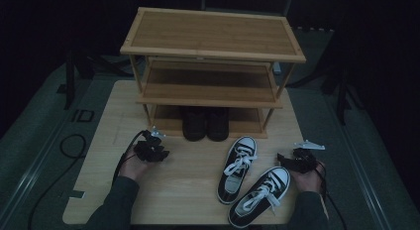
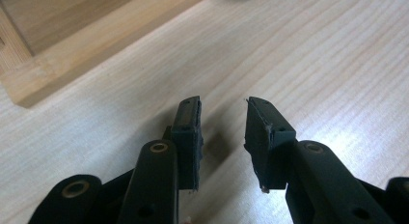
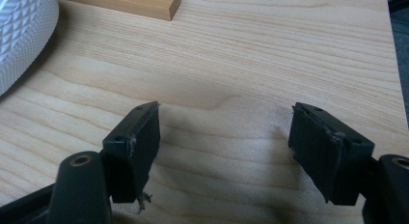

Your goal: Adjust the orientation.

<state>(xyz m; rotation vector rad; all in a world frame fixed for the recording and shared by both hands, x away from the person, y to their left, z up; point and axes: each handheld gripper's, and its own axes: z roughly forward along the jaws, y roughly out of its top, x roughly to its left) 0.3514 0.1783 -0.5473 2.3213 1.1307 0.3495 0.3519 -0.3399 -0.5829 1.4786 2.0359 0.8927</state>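
Two sneakers (image 1: 237, 168) (image 1: 261, 195) are black with white laces, toe caps and soles; one white sole (image 3: 21, 33) has a raised diamond pattern. The boots (image 1: 205, 123) are dark brown. The bench (image 1: 188, 185) is pale wood with streaked grain, the rack (image 1: 213, 34) honey-coloured bamboo. Both grippers (image 2: 222, 137) (image 3: 224, 151) are black.

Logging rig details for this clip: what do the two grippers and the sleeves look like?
Both grippers, left gripper and right gripper, are black, each with two blocky jaws on arms with brass-ringed holes, a grey three-cornered plate on top and a trailing black cable. The sleeves are dark.
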